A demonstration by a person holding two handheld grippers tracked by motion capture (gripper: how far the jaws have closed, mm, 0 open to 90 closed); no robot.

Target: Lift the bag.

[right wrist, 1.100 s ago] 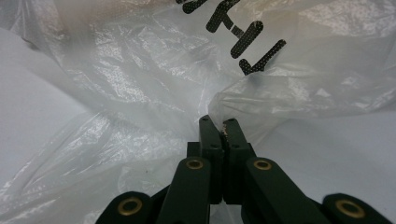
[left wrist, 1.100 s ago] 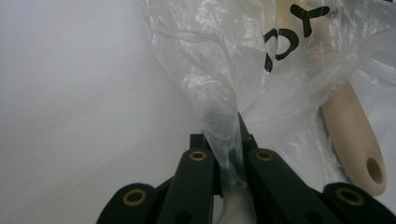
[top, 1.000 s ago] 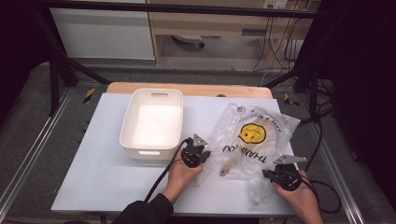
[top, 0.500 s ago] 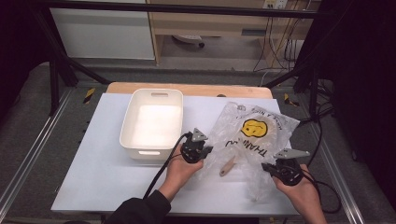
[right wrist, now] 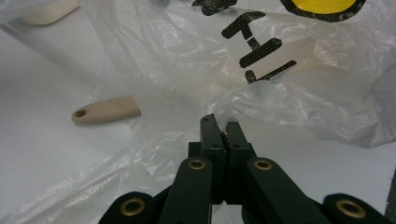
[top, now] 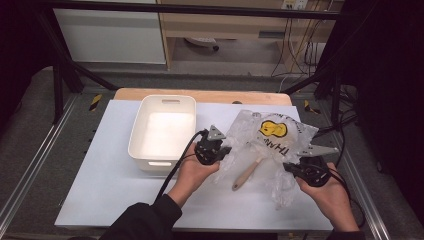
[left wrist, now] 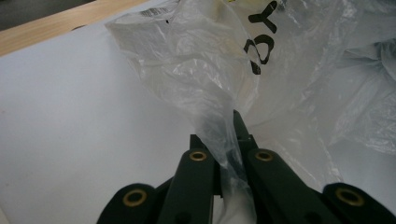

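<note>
Black tongs point(top: 225, 152) with brass-ringed pivots, grey triangular top plates, trailing black cables; a black sleeve point(top: 145, 220).

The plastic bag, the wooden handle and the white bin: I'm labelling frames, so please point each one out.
plastic bag point(top: 272, 129), high view, on its yellow smiley print.
wooden handle point(right wrist: 106, 111), right gripper view, on its bare end outside the bag.
white bin point(top: 171, 101), high view, on its far rim.

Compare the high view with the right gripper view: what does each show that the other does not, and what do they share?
High view alone: the white bin, the left gripper pinching the bag's left edge, and both hands.

Right gripper view alone: a close look at the right gripper, its jaws shut on a fold of film, and the hanging hole in the end of the wooden handle.

Both: the clear plastic bag with its yellow smiley and black lettering, and the handle poking out.
</note>
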